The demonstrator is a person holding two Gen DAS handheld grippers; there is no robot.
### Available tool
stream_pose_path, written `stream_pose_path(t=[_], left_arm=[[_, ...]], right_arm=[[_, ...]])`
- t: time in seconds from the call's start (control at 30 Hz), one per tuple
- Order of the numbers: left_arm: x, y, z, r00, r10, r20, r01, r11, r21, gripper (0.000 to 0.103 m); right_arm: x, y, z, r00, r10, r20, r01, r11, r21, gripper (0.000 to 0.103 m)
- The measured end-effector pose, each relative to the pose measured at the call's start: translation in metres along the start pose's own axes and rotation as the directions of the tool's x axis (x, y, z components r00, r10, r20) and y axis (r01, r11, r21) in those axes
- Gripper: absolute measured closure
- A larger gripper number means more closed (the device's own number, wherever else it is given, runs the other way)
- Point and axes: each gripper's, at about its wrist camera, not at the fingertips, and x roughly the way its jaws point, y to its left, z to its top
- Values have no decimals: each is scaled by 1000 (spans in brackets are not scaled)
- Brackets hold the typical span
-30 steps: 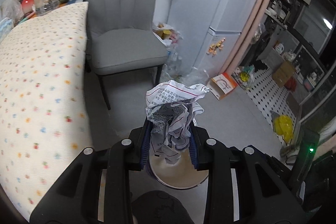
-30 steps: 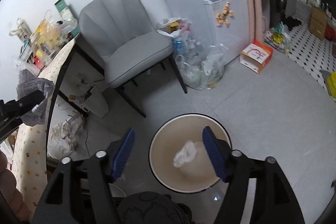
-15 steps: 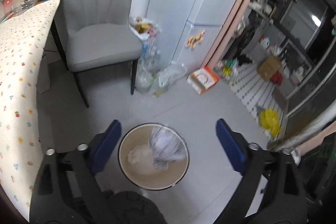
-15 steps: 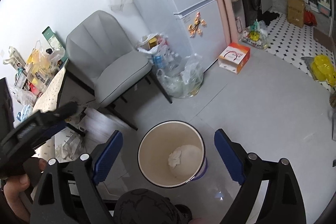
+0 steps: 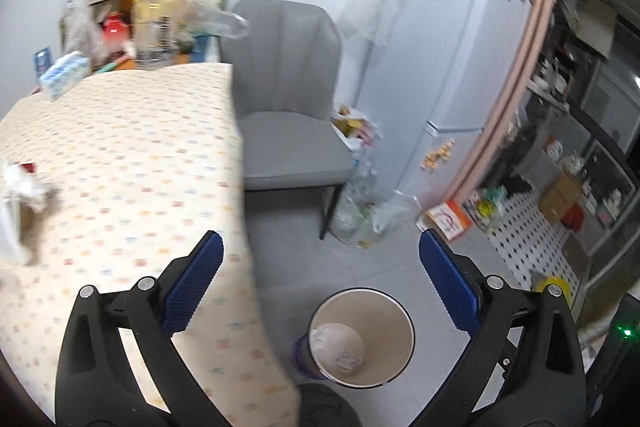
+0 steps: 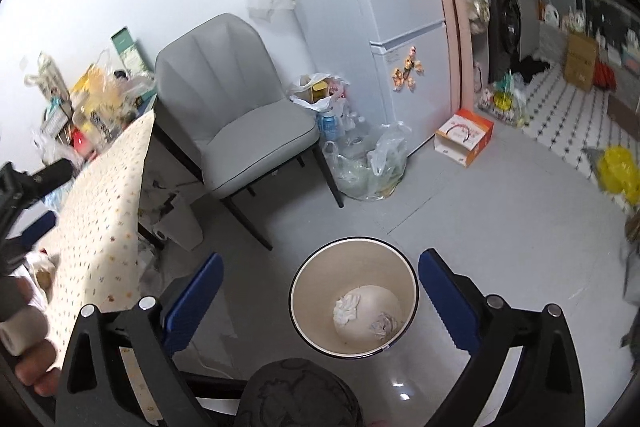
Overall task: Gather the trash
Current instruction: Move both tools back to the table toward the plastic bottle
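A round cream trash bin point(image 6: 298, 291) stands on the grey floor below both grippers; it also shows in the left wrist view point(image 5: 404, 323). Two crumpled paper balls lie in it, one white point(image 6: 347, 308) and one printed point(image 6: 382, 323). My left gripper point(image 5: 320, 279) is open and empty, above the edge of the table and the bin. My right gripper point(image 6: 320, 291) is open and empty, above the bin. More crumpled trash point(image 5: 24, 183) lies blurred on the patterned tablecloth point(image 5: 120, 155) at the far left.
A grey chair point(image 6: 244, 131) stands by the table. Plastic bags of bottles point(image 6: 368, 167) sit beside the white fridge point(image 6: 400, 27). An orange-white box point(image 6: 464, 137) lies on the floor. Clutter point(image 5: 140, 15) lines the table's far end.
My left gripper opened and dropped the printed paper ball into the bin, then swung left over the table. My right gripper opened wider and stayed above the bin.
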Motion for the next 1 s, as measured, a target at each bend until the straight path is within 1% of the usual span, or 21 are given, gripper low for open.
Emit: stream_pose_path(t=[0.07,0.1,0.17,0.27,0.33,0.43,0.5,0.57,0.67,0.87,1.0], left_arm=[[-14,16,4,1000,11,28,-10,1000,-25,6],[-25,27,6,998,28,53,-25,999,-42,6],[-37,44,8,995,49,89,-44,997,-66,6],[-59,73,8,989,68,132,-56,994,-99,6],[-73,89,5,984,92,154,-74,991,-116,6],[-94,113,1,974,126,187,-101,985,-140,6],[-106,130,-2,970,137,201,-106,982,-157,6],[-116,144,-3,966,153,209,-118,978,-170,6],[-131,167,-9,960,171,220,-127,971,-200,6],[-152,201,-22,952,217,217,-164,957,-241,6],[-165,222,-32,946,241,218,-184,950,-253,6]], right_arm=[[-8,21,2,1000,16,12,-15,999,-44,8],[-13,31,2,999,28,26,-26,998,-63,8],[-25,51,1,996,65,68,-58,993,-107,8],[-39,77,-2,989,108,100,-92,984,-150,8],[-47,94,-5,985,128,112,-107,979,-172,8],[-59,121,-11,975,192,111,-162,960,-229,8],[-67,140,-16,970,215,111,-179,947,-265,8],[-71,157,-22,971,215,108,-176,940,-294,8],[-81,179,-30,962,240,129,-189,929,-319,8],[-90,210,-44,952,274,135,-216,915,-340,8],[-93,232,-53,949,295,109,-237,898,-371,8]])
